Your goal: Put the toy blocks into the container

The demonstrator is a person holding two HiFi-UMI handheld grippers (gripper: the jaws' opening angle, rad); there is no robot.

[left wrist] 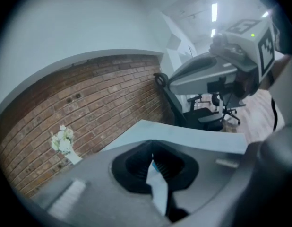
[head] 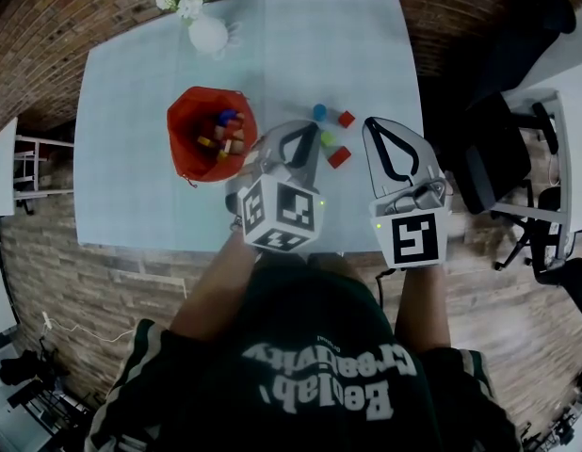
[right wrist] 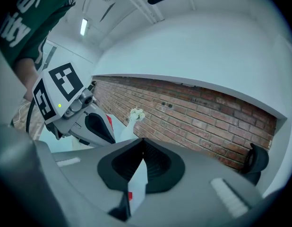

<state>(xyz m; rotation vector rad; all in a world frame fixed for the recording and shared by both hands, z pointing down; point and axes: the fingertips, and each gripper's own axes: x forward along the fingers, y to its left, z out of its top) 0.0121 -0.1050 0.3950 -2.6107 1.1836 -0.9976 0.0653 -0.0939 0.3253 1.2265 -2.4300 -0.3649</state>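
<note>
**Head view, looking down on a pale tabletop (head: 131, 83).** A red container (head: 183, 144) stands left of centre with several toy blocks (head: 223, 132) already inside. Four more lie loose on the tabletop to its right: a blue block (head: 319, 112), a red block (head: 347, 119), a green block (head: 327, 138) and a second red block (head: 339, 156). The left hand-held gripper (head: 299, 132) is between the container and the loose blocks, its jaws pressed together on nothing. The right hand-held gripper (head: 376, 128), just right of the loose blocks, also has its jaws together and is empty. A white vase of flowers (head: 204, 22) stands near the far edge.
</note>
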